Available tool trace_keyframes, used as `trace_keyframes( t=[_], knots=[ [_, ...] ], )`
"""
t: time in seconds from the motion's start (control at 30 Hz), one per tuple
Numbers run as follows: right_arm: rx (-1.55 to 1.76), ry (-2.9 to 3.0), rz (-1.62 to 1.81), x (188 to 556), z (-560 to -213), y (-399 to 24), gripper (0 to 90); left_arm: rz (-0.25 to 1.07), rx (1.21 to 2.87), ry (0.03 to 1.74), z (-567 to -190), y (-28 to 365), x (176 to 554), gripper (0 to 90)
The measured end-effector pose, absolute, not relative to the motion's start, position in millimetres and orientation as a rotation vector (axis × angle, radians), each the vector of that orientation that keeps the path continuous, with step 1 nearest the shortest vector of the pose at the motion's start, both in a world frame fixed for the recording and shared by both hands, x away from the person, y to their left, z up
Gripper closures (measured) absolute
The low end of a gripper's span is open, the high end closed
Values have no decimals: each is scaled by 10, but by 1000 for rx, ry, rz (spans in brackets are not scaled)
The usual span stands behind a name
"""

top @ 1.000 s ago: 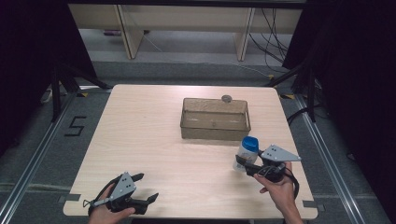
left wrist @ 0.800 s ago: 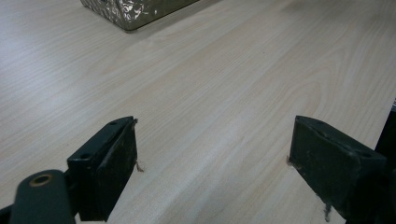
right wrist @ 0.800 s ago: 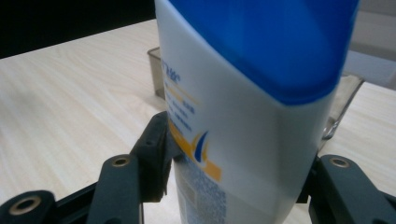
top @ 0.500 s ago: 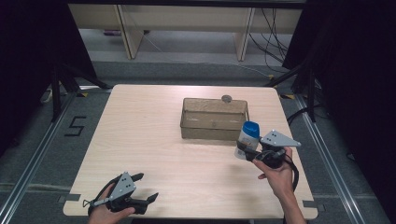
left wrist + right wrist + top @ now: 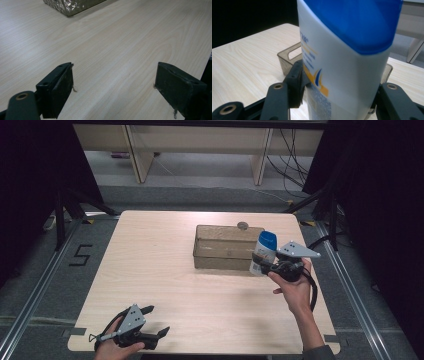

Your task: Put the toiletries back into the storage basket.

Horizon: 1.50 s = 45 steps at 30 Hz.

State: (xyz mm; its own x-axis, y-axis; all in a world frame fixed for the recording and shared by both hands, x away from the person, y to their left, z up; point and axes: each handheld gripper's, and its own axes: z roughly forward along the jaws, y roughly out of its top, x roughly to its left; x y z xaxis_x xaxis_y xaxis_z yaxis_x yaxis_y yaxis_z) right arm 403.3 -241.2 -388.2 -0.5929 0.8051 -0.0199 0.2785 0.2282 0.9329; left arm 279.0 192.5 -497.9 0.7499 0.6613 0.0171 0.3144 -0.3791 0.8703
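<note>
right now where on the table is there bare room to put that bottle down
The table is bare across its left half, from the bin leftward, and along the middle strip between the left gripper and the bin. It is crowded only at the right, where the right gripper holds the bottle beside the bin.

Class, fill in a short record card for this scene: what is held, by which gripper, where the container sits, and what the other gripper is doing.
held item: white bottle with blue cap, upright
holder: right gripper, jaws have just been closing, clamped on the bottle's sides
container: translucent brown bin, on the table, beside the bottle
left gripper: open, nothing between its jaws, near the table's front edge
</note>
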Motion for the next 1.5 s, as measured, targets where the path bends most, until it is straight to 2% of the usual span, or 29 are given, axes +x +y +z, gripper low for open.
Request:
trace_keyframes(
  t=[0.63,1.13,1.5],
  knots=[
    [1036,1936,1317,4421,-3682,-2423,503,458,1990,736,-4978,1931,2796,147],
    [1114,1919,1269,4789,-3899,-2402,509,451,1991,736,-4980,1931,2801,147],
    [1145,1906,1245,4909,-4088,-2366,513,451,1984,734,-4978,1923,2795,147]
  ],
)
